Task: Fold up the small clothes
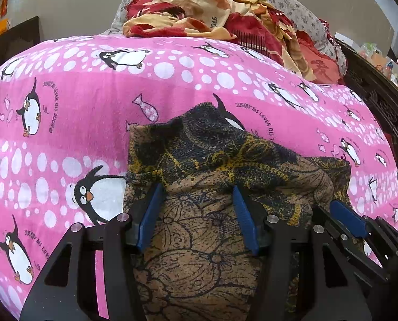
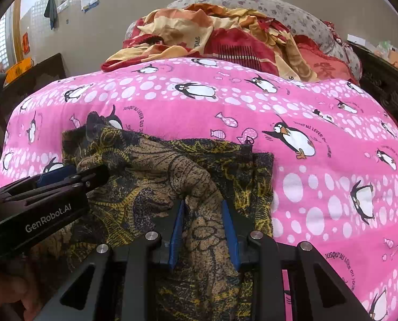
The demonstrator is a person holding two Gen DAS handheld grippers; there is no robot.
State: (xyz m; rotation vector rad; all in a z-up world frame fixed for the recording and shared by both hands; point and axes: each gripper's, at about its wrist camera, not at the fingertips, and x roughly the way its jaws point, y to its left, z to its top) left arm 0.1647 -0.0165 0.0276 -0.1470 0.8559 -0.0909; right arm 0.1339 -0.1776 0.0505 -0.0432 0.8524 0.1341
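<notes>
At the far left of the left wrist view a dark wooden bed frame [image 1: 17, 40] stands against the wall. A pink penguin-print bedsheet [image 1: 78, 101] covers the bed from edge to edge. On it, near the front edge, lies the small garment [image 1: 199, 227], a brown and dark blue cloth with yellow and black floral print, bunched and partly folded over itself.

The left gripper [image 1: 197, 195] points down at the garment's near part. Its blue pads stand about half open, with a raised fold of the brown cloth between them. The cloth fills the gap and touches both pads, but whether they press on it cannot be told. Just to its right, the right gripper [image 1: 346, 214] reaches over the same garment.

In the right wrist view the left gripper's black body [image 2: 51, 187] enters from the left edge and lies over the garment's left side. The right gripper [image 2: 203, 208] is narrowly open, its blue pads closed on a ridge of the brown cloth that rises between them.

Behind the garment, at the head of the bed, a crumpled red and cream quilt [image 1: 199, 13] is heaped against a grey flowered pillow [image 1: 292, 5]. To the right, a dark carved headboard [image 1: 372, 93] borders the bed.
</notes>
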